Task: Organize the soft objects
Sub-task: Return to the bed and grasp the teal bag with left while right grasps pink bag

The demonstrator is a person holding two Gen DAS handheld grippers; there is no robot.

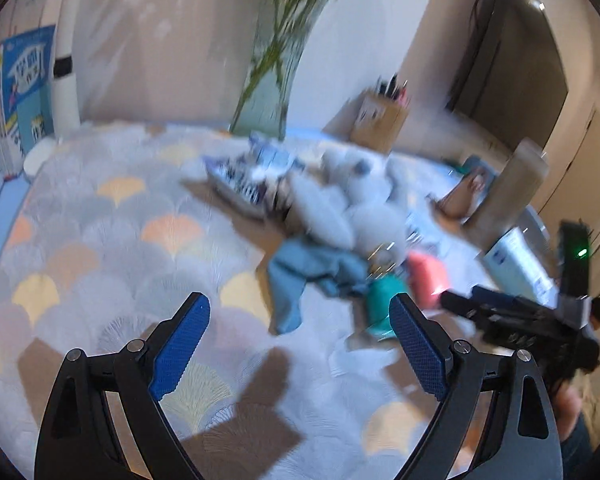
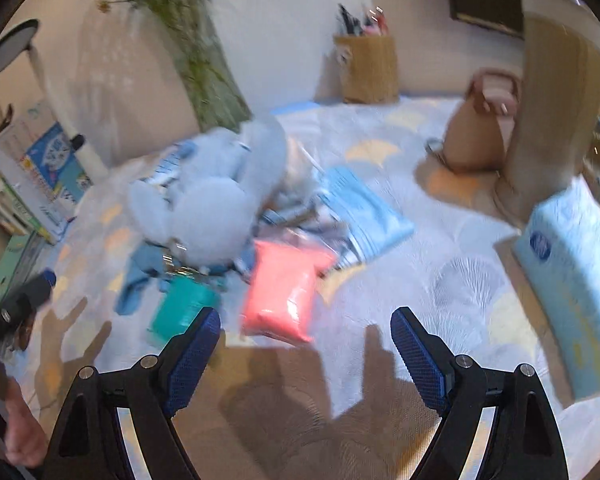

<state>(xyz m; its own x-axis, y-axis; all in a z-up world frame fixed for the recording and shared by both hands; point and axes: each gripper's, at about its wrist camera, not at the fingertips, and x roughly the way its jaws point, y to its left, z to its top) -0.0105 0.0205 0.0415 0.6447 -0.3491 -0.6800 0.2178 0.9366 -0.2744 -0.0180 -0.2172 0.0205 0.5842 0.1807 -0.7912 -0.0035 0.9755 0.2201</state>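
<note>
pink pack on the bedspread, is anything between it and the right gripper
Nothing visible. The right gripper is open and empty, and only bare bedspread lies between it and the pink pack. The teal pack sits off to the side, out of the way.

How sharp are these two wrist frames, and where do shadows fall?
Left wrist view: the pile with the plush toy is smeared by motion blur, the left gripper stays crisp. Right wrist view: the pink packet is streaked, and the right gripper casts hard finger shadows on the bedspread.
</note>
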